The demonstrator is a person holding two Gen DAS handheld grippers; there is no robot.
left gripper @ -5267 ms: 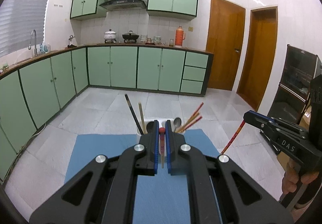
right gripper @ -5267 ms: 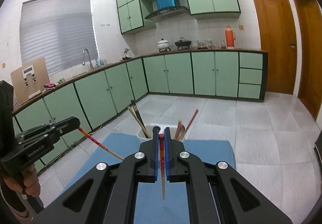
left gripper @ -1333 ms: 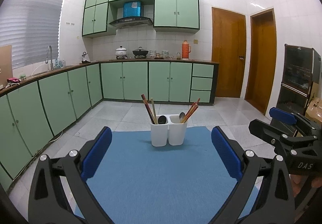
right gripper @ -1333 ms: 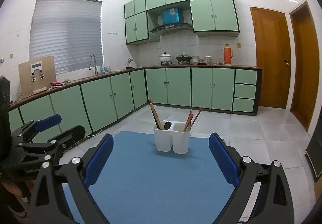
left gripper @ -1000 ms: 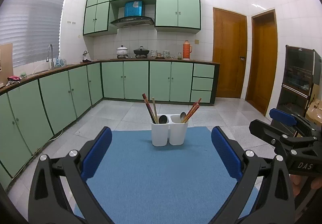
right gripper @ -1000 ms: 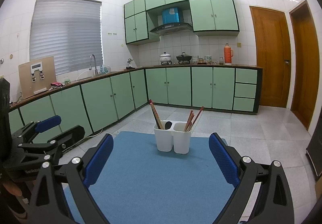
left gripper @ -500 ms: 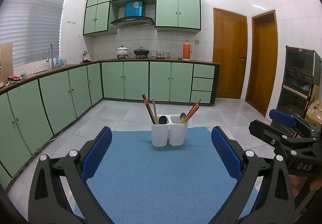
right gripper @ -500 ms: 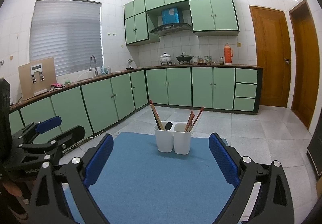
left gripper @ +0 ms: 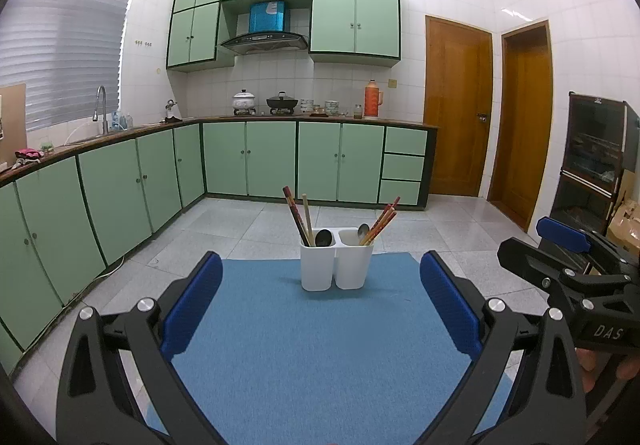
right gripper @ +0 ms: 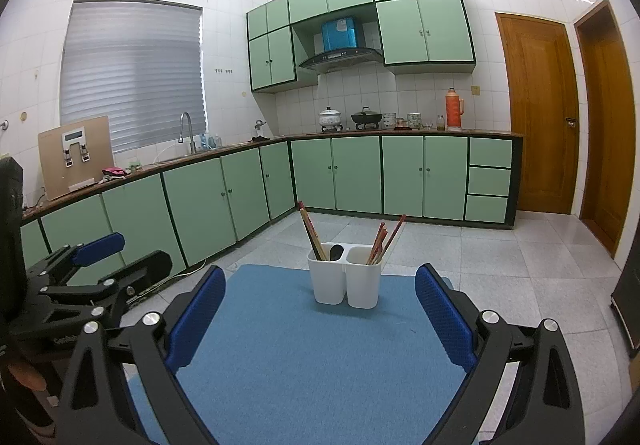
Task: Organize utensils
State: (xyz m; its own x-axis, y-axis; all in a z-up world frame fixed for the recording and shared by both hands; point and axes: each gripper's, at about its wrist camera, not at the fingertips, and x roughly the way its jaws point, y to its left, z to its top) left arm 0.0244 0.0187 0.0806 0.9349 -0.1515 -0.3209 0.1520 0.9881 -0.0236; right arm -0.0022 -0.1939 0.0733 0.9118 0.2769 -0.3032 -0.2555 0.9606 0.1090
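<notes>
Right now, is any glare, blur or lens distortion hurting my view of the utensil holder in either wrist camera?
Left wrist view: the white utensil holder is sharp and evenly lit; the glare sits high on the wall tiles. Right wrist view: the holder is equally crisp. In both, fisheye bowing bends the green cabinets near the edges and black vignette fills the corners.

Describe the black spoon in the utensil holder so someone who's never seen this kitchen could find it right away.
Start at the blue mat on the table, where a white two-compartment holder stands at the far end. Look in its left compartment: the black spoon sits low beside the tall dark chopsticks. It is the only rounded black bowl there; the spoon in the right compartment is silvery.
</notes>
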